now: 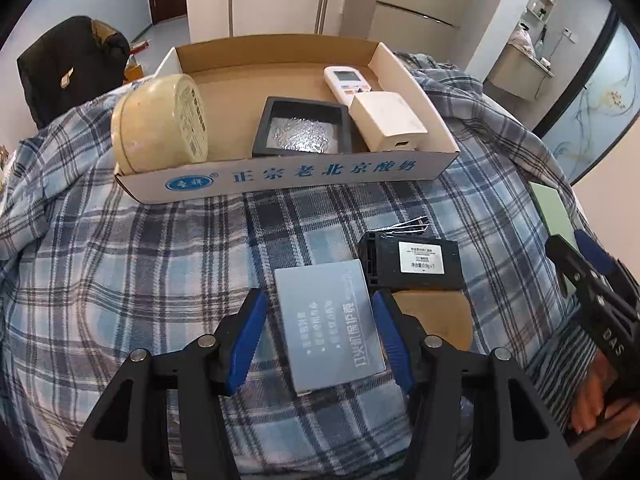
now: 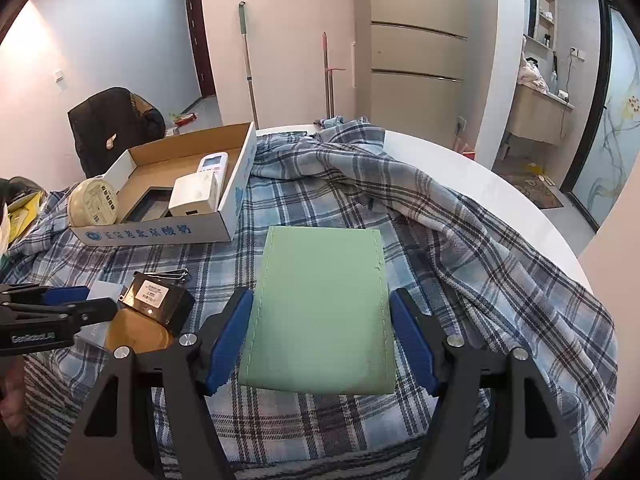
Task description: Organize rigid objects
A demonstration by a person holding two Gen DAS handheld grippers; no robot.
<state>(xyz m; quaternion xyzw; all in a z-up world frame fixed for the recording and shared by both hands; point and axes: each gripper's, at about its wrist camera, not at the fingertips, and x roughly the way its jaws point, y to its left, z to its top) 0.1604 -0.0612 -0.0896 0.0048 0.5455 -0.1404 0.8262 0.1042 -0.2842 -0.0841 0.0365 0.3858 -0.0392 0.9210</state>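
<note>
Near the cardboard tray (image 1: 280, 178), on its open side, my left gripper (image 1: 318, 332) straddled the grey box (image 1: 330, 320), grip uncertain; my right gripper (image 2: 320, 344) clamped the green case (image 2: 320, 312), both tray-bound.

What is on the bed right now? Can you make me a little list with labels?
surface: plaid cloth
tray: cardboard box
in box: round tin, black frame, white remote, white box
outside box: grey box, black box, green pouch
left gripper: around grey box
right gripper: around green pouch
</note>
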